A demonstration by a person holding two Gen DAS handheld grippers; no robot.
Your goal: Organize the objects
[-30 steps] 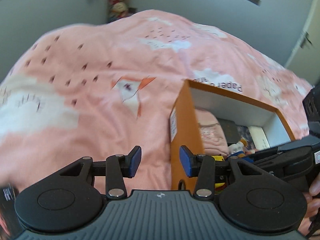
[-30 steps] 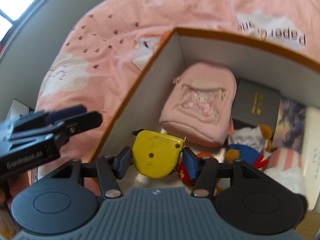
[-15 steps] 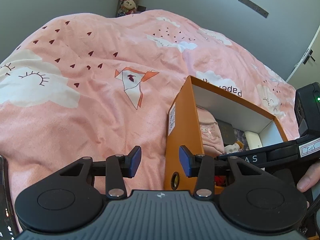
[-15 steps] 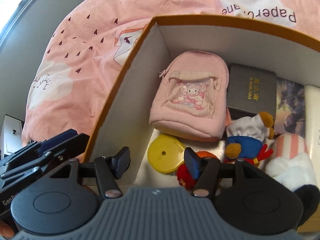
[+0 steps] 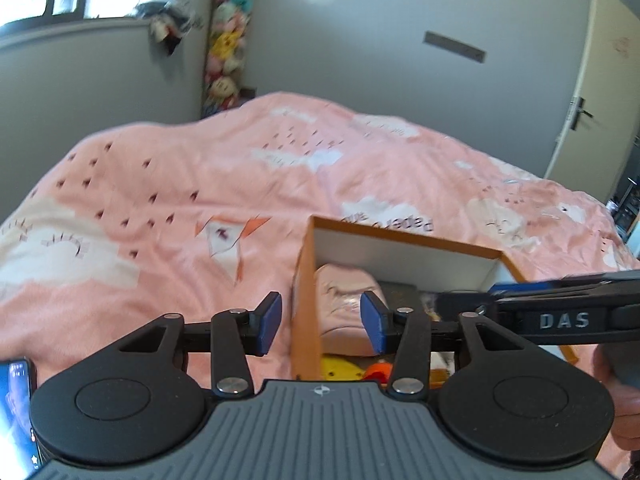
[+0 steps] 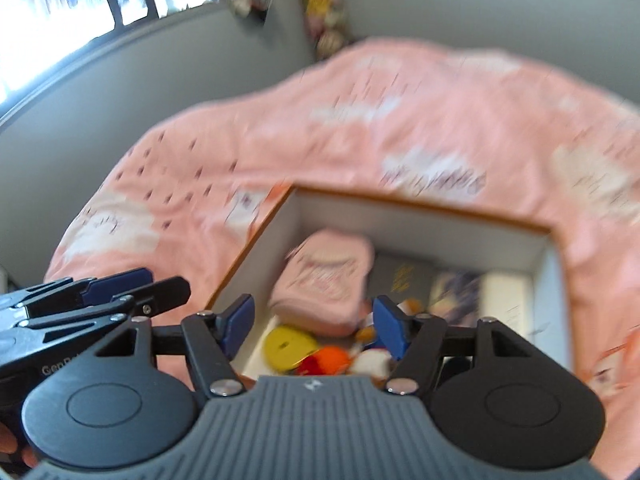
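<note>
1. Now the right gripper (image 6: 314, 326) hangs above the orange box (image 6: 420, 208), its jaws spread and just been widening, nothing between them.
2. Down in the box's near corner the yellow tape measure (image 6: 290, 348) lies beside the pink pouch (image 6: 326, 280), apparently placed for storage.
3. Beside the box wall, the left gripper (image 5: 320, 324) has also been widening, empty, probably finished steadying.

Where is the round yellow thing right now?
The round yellow thing lies in the orange box, in its near left corner in the right wrist view, just below the pink pouch and left of an orange toy.
</note>
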